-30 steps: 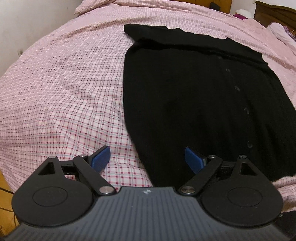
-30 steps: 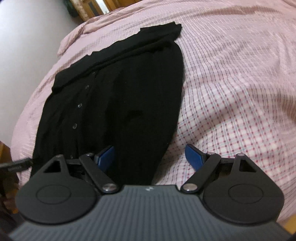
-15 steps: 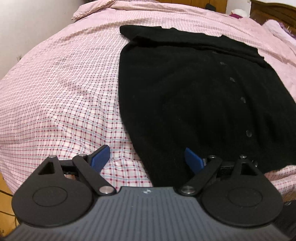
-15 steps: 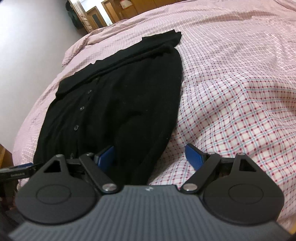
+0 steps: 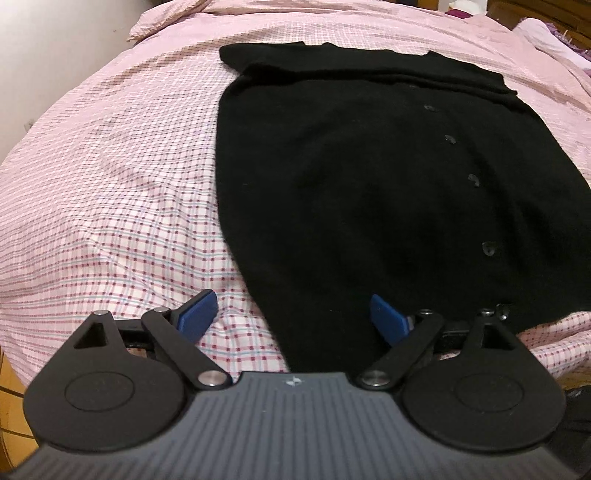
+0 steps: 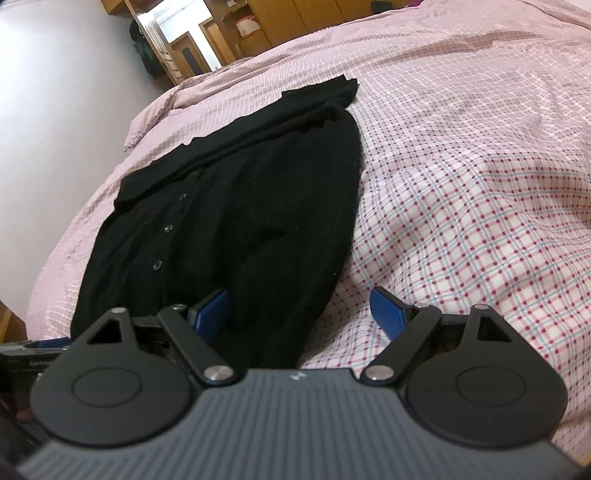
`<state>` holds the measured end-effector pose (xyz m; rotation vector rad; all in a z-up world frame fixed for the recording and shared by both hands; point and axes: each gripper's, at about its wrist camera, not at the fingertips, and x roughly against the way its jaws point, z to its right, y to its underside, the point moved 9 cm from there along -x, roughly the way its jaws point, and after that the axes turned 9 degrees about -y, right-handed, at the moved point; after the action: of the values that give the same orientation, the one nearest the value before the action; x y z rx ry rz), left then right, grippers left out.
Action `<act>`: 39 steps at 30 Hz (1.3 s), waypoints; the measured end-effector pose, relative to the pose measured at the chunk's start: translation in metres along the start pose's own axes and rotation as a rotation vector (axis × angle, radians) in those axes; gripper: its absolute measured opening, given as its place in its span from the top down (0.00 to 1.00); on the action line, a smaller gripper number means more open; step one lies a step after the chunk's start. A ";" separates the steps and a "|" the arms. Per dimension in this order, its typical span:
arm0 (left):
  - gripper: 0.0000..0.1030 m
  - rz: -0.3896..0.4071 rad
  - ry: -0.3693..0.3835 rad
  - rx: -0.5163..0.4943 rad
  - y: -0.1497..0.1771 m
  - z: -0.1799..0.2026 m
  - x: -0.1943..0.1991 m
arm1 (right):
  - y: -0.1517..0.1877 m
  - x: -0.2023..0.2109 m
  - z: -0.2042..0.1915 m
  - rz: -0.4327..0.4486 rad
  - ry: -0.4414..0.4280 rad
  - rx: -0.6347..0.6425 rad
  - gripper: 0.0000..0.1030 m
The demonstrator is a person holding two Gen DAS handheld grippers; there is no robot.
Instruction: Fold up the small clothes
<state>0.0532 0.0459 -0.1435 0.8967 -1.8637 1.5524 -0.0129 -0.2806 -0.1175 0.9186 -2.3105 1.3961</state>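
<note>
Both grippers have dropped lower toward the near hem of a black buttoned cardigan since a second ago, the garment now filling more of each view. It lies flat on a bed covered by a pink checked sheet, its button row running away from the cameras. At the hem, the left gripper has its blue fingers spread wide, one over the sheet, the other over black knit. Likewise, the right gripper stands agape astride the opposite side edge, gripping nothing. Wooden furniture lines the far wall.
</note>
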 end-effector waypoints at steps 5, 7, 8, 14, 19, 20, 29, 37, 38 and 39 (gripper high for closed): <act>0.11 -0.002 0.010 -0.008 0.001 0.004 0.000 | -0.001 -0.005 -0.003 -0.023 0.002 0.008 0.18; 0.12 -0.003 0.015 -0.006 0.001 0.003 0.000 | -0.001 -0.009 -0.005 -0.042 0.001 0.022 0.16; 0.12 -0.004 0.020 -0.005 0.001 0.003 -0.001 | 0.000 -0.011 -0.006 -0.055 -0.002 0.029 0.17; 0.16 -0.012 0.049 -0.008 0.003 0.008 0.000 | 0.003 -0.019 -0.012 -0.122 -0.030 0.048 0.26; 0.17 -0.014 0.052 -0.010 0.004 0.010 -0.001 | 0.006 -0.022 -0.015 -0.146 -0.043 0.053 0.34; 0.19 -0.014 0.054 -0.010 0.004 0.011 -0.002 | 0.006 -0.022 -0.015 -0.150 -0.045 0.053 0.34; 0.87 -0.026 0.164 0.118 0.004 -0.003 -0.001 | 0.001 -0.023 -0.018 -0.134 -0.123 0.001 0.90; 0.92 0.024 0.320 0.238 -0.019 -0.017 0.014 | -0.036 -0.009 -0.040 -0.013 -0.272 -0.001 0.91; 0.92 0.036 0.329 0.242 -0.023 -0.018 0.017 | -0.041 -0.008 -0.042 0.002 -0.284 -0.004 0.91; 0.92 0.049 0.339 0.248 -0.028 -0.019 0.020 | -0.046 -0.007 -0.045 0.016 -0.293 -0.001 0.91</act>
<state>0.0625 0.0585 -0.1074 0.6436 -1.4872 1.8643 0.0186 -0.2541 -0.0680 1.1760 -2.5314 1.3422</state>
